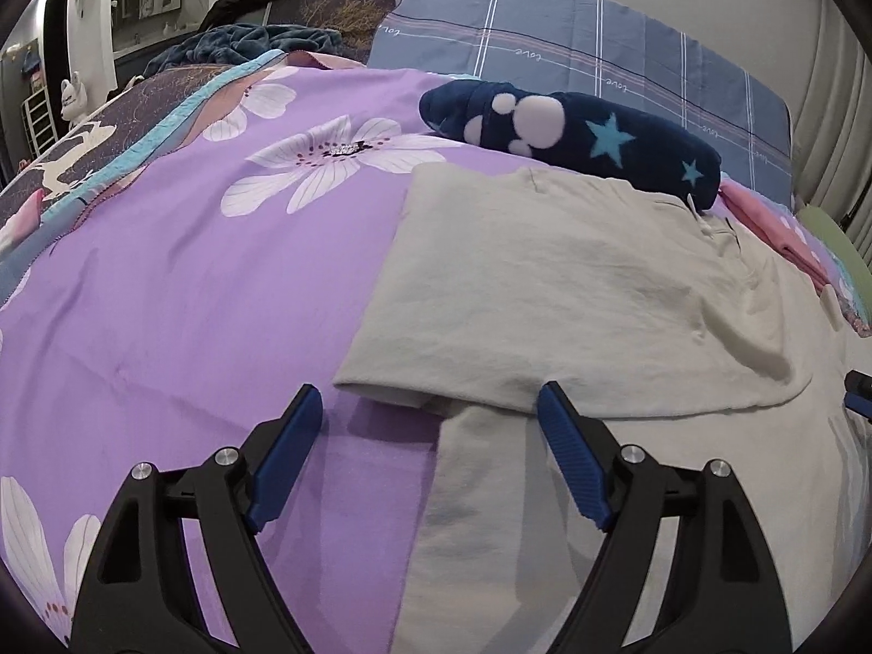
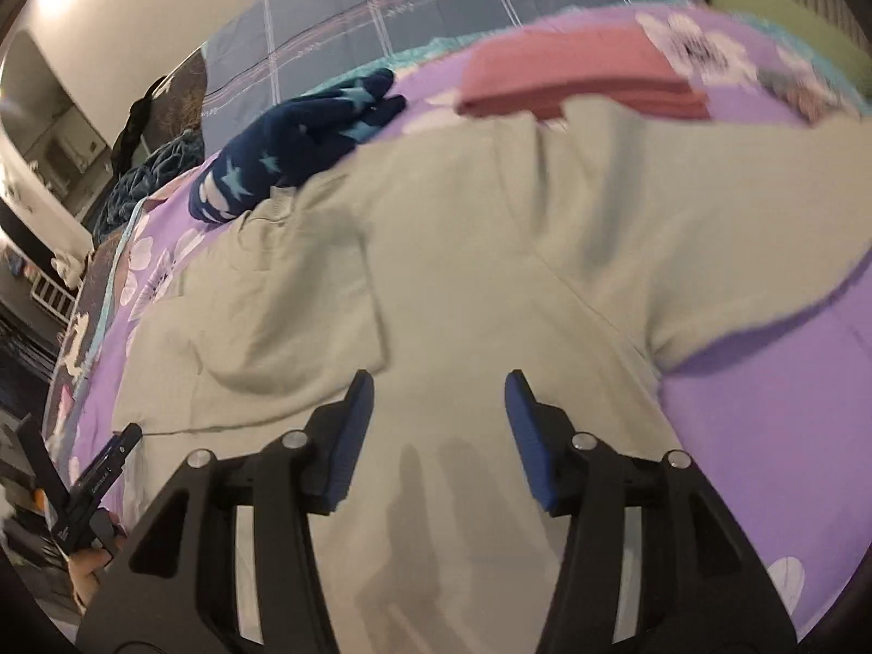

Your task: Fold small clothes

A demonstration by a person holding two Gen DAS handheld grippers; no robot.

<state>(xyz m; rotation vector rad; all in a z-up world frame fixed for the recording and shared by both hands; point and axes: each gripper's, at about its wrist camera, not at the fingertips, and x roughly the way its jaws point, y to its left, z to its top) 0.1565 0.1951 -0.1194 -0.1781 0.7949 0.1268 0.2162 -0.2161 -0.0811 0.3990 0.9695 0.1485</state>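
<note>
A cream T-shirt (image 1: 550, 294) lies flat on the purple flowered bedsheet (image 1: 191, 283), its left side folded over onto the body. My left gripper (image 1: 430, 414) is open and empty, just short of the folded edge at the shirt's left side. My right gripper (image 2: 438, 400) is open and empty over the shirt's body (image 2: 463, 250); this view is blurred. The right sleeve (image 2: 763, 250) lies spread out to the right. The left gripper also shows at the lower left of the right wrist view (image 2: 103, 468).
A navy fleece piece with stars and paw prints (image 1: 572, 136) lies beyond the shirt. A folded pink garment (image 2: 572, 76) lies at the far right. A blue plaid pillow (image 1: 572, 49) stands at the head of the bed. The bed's left edge drops towards a room.
</note>
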